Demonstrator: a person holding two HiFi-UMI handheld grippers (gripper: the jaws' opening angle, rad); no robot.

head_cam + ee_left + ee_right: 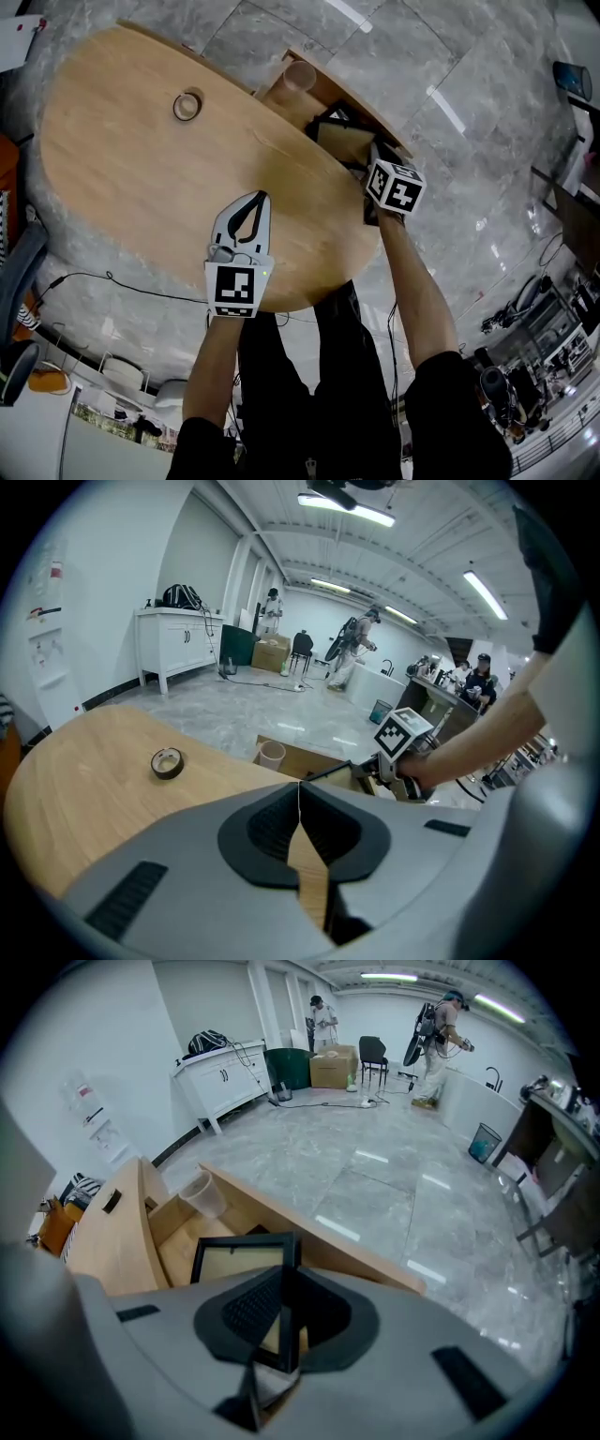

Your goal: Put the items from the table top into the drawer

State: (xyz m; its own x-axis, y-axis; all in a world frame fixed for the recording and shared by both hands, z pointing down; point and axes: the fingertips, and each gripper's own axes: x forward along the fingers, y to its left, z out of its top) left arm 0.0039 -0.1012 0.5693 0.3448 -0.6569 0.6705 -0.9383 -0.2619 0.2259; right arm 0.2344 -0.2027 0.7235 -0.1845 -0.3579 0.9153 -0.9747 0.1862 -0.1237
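Left tool point(255, 199) clenched empty over wooden table point(122, 178); right tool point(281, 1279) grasping frame point(239, 1241); marble floor point(469, 56).

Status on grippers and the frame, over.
Right gripper jaws clamped on picture frame at open drawer. Left gripper shut, empty. Tape roll on table, untouched.
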